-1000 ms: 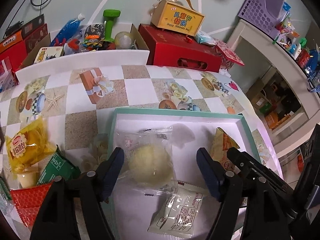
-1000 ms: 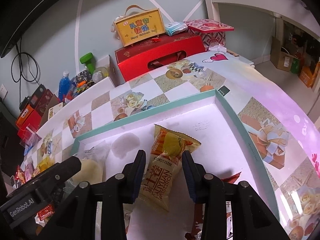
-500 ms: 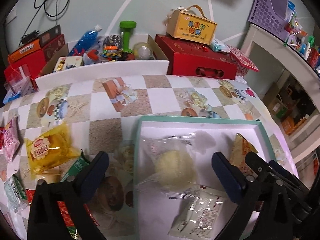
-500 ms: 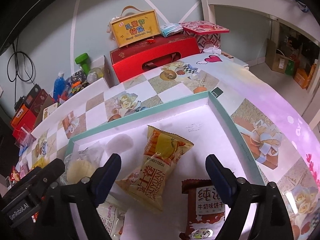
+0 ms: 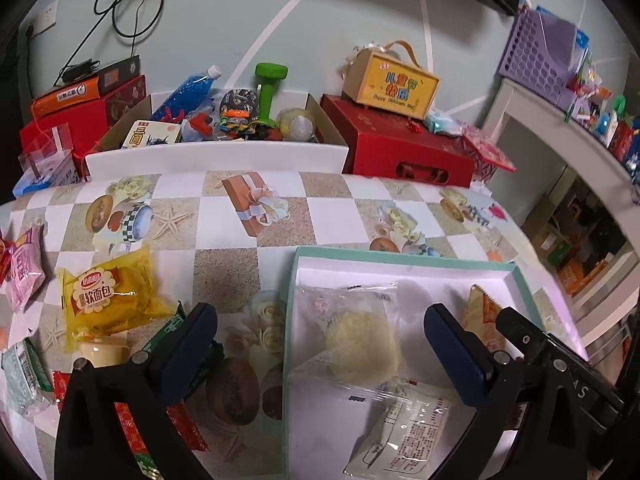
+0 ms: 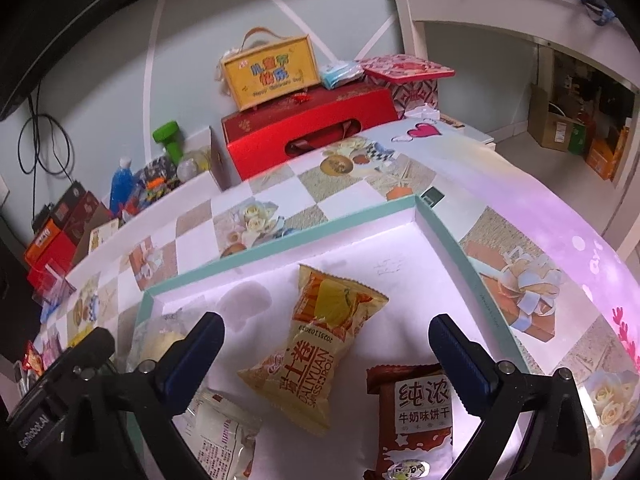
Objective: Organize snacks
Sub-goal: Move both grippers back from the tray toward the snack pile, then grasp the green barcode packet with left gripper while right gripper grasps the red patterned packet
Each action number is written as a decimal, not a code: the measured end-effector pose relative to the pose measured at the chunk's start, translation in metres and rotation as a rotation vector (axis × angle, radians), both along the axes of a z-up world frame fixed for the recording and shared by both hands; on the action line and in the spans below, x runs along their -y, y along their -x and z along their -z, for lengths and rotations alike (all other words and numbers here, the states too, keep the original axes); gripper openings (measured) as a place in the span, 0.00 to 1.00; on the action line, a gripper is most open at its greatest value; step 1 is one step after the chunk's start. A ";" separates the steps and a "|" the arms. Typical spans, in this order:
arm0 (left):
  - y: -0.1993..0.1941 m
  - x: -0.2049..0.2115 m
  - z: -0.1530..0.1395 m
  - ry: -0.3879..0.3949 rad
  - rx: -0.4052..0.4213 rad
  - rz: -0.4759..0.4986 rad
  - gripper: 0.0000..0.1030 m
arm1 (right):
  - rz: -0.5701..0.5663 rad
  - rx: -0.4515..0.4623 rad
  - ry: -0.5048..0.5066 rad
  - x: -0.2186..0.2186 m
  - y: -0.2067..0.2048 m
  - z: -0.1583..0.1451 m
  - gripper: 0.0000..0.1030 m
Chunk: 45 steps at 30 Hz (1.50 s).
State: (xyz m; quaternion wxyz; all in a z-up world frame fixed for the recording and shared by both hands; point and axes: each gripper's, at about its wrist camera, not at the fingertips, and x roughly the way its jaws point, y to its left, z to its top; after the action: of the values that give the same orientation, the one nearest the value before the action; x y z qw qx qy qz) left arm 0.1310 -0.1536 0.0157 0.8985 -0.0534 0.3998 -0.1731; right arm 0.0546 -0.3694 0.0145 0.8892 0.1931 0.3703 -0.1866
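Note:
A teal-rimmed white box (image 5: 400, 258) lies on the checked tablecloth. In it are a clear-wrapped pale round cake (image 5: 360, 340), a white sachet (image 5: 400, 432), a yellow-orange snack packet (image 6: 320, 352) and a brown biscuit packet (image 6: 416, 412). My left gripper (image 5: 320, 316) is open, straddling the box's left rim, with the cake lying loose between its fingers. My right gripper (image 6: 326, 322) hovers over the yellow-orange packet; its jaws are opening and the pads stand clear of the packet. Left of the box lie a yellow bread packet (image 5: 108, 296), a green packet (image 5: 168, 328) and a pink one (image 5: 24, 272).
Behind the table stand a cardboard box of odds and ends (image 5: 224, 120), a red gift box (image 5: 400, 148) and a yellow carry box (image 5: 388, 80) on top of it. A white shelf (image 5: 560, 128) runs along the right. More wrapped snacks lie at the table's left edge.
Both pairs of jaws have spread wide. The right gripper let go of the yellow-orange packet, which lies in the box. The left gripper shifted left, away from the cake.

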 end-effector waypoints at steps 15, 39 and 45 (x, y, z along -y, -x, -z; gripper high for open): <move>0.020 -0.021 -0.007 0.058 -0.009 0.042 1.00 | -0.028 -0.002 -0.041 -0.012 -0.005 0.001 1.00; 0.027 -0.154 0.000 -0.040 -0.078 -0.248 1.00 | -0.199 0.081 0.033 -0.094 -0.019 -0.018 1.00; 0.035 -0.199 -0.003 0.016 -0.100 -0.362 1.00 | -0.269 0.093 0.008 -0.122 -0.022 -0.020 1.00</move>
State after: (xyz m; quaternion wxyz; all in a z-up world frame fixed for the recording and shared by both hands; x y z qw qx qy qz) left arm 0.0956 0.0451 0.0185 0.8936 -0.1400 0.4264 -0.0090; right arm 0.0767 -0.2471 0.0346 0.9231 0.1467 0.3507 -0.0581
